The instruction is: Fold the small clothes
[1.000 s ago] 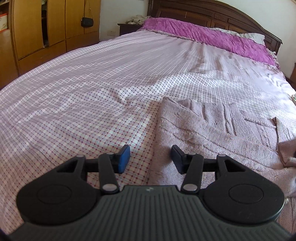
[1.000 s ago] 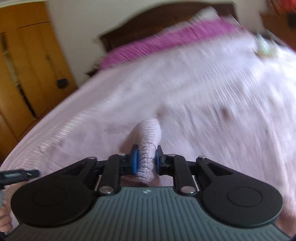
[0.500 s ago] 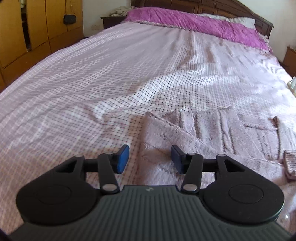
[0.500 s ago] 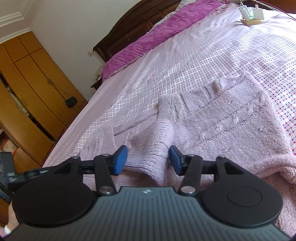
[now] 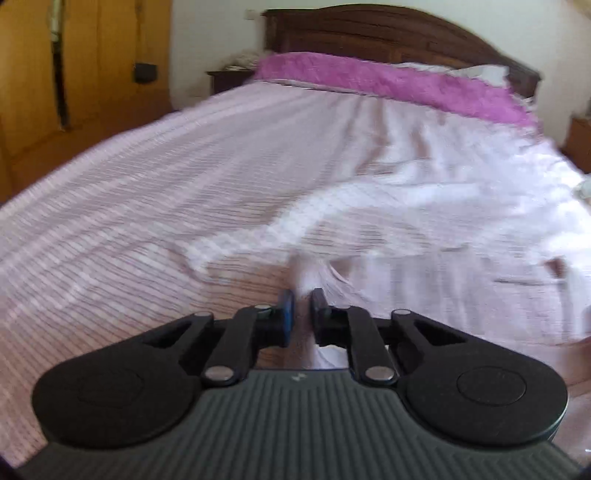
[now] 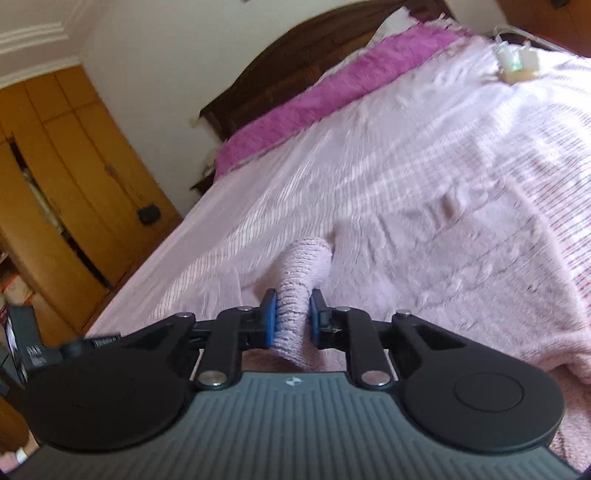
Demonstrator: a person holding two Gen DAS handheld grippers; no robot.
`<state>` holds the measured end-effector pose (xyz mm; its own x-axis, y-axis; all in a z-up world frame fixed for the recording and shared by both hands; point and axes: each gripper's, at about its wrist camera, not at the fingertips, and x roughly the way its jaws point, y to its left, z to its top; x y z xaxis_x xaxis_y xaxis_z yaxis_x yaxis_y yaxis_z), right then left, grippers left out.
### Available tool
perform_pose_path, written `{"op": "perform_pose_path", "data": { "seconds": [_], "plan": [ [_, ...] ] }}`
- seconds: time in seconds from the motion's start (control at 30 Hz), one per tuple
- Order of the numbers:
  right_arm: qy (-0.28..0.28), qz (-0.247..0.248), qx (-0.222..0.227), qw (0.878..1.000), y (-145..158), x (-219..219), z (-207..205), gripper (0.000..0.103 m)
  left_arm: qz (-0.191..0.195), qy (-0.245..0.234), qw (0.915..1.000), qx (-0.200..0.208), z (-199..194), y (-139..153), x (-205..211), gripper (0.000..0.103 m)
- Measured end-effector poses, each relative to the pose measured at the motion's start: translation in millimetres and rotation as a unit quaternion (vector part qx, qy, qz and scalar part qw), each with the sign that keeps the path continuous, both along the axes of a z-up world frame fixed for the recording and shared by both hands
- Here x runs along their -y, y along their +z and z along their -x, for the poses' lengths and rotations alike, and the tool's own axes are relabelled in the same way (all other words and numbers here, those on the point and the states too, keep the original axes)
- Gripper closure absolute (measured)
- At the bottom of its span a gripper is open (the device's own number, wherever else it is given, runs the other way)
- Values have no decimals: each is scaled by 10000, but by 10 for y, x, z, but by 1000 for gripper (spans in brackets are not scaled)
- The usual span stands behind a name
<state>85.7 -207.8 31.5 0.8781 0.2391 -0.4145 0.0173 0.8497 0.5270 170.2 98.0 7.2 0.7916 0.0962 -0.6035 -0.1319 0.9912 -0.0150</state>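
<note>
A pale pink knitted sweater (image 6: 461, 258) lies spread on the checked bedspread (image 5: 184, 192); it also shows blurred in the left wrist view (image 5: 461, 291). My left gripper (image 5: 302, 306) is shut on a fold of the sweater's edge (image 5: 306, 273), which rises between the blue pads. My right gripper (image 6: 291, 317) is shut on a bunched fold of the sweater (image 6: 299, 280) that stands up between its pads. Both views are motion-blurred.
A magenta blanket (image 5: 388, 79) and dark wooden headboard (image 5: 369, 33) lie at the far end. Orange wooden wardrobes (image 6: 62, 177) stand to the left with a small black bag (image 6: 148, 214) hanging. Small white items (image 6: 515, 61) rest on the bed's far right.
Both grippers were open half a second ago and have closed on folds of the sweater. Both cameras are moving, blurring the views.
</note>
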Motion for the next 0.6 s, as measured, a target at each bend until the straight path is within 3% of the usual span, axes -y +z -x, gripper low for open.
{"op": "perform_pose_path", "data": {
  "seconds": [0.07, 0.17, 0.23, 0.3, 0.43, 0.5, 0.6],
  "plan": [
    [-130, 201, -178, 9996, -39, 18, -28, 83, -155, 227, 9996, -93, -62, -70, -51, 93],
    [-224, 154, -699, 9972, -205, 106, -90, 81, 101, 255, 9995, -177, -74, -105, -143, 93],
    [-205, 0, -722, 9972, -250, 177, -80, 81, 129, 212, 9996, -156, -45, -68, -156, 92],
    [-282, 6, -738, 9969, -213, 201, -46, 74, 97, 186, 9996, -178, -15, -28, -155, 91],
    [-395, 319, -597, 9969, -78, 183, 82, 44, 255, 20, 9993, -255, 74, 93, -164, 90],
    [-265, 451, -462, 9976, 5, 137, 152, 39, 348, -58, 9989, -303, 167, 162, -169, 90],
    [44, 650, -338, 9973, 113, 47, 199, 33, 425, -131, 9984, -336, 258, 233, -124, 73]
  ]
}}
